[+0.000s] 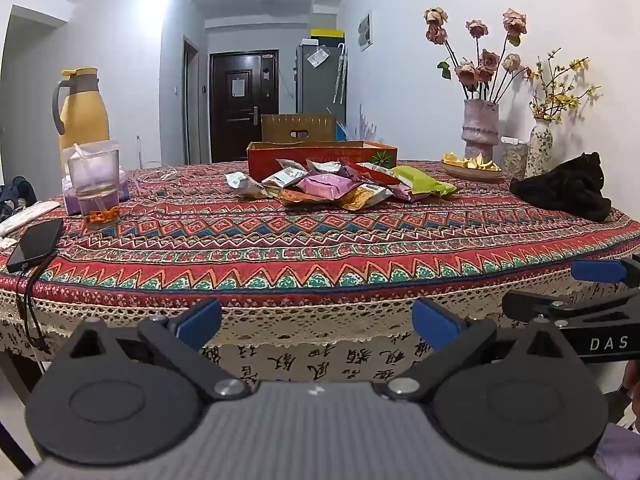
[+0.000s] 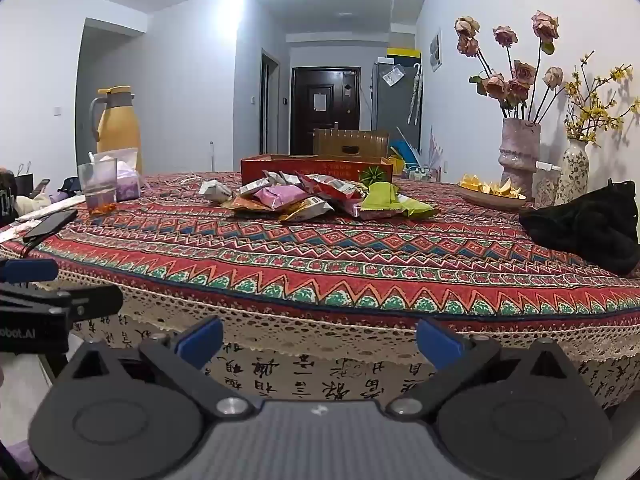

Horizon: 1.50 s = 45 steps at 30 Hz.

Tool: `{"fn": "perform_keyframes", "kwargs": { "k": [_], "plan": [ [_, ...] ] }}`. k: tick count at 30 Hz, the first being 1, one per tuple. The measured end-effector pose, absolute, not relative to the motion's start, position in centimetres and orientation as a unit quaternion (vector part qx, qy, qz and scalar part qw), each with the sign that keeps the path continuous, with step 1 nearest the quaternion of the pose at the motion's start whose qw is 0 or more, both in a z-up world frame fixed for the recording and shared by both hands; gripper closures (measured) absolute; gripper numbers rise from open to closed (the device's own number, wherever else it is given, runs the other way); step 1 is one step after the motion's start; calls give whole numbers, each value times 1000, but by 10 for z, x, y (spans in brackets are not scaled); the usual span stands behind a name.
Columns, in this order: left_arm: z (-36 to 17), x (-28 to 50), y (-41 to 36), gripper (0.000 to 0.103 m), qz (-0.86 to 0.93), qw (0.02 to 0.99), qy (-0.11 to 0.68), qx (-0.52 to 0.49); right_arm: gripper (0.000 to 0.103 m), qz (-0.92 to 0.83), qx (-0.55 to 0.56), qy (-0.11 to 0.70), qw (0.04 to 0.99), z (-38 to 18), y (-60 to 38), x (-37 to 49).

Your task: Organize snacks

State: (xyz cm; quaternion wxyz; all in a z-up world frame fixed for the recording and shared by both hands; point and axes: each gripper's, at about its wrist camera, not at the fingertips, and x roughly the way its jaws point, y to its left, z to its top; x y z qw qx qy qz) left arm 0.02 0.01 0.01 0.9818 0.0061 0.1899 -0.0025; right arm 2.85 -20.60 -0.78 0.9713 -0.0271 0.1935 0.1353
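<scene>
A pile of snack packets (image 1: 340,186) lies mid-table on the patterned cloth, also in the right wrist view (image 2: 312,198); it includes pink, green, orange and white packs. A shallow red cardboard box (image 1: 320,154) stands right behind the pile, also in the right wrist view (image 2: 316,166). My left gripper (image 1: 316,322) is open and empty, held off the table's near edge, far from the snacks. My right gripper (image 2: 320,340) is open and empty too, beside the left one, also short of the near edge.
A phone with a cable (image 1: 36,244), a glass (image 1: 96,184), a tissue pack and a yellow jug (image 1: 82,110) stand at the left. A black cloth (image 1: 568,190), two flower vases (image 1: 480,130) and a plate of peels (image 1: 472,166) are at the right.
</scene>
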Motion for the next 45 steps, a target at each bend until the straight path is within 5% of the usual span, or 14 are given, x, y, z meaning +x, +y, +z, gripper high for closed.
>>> {"fn": "perform_keyframes", "kwargs": {
  "k": [45],
  "plan": [
    [-4,0,1,0,-3,981,194,2,0,144,-16,207,968,-9,-206,28]
  ]
}}
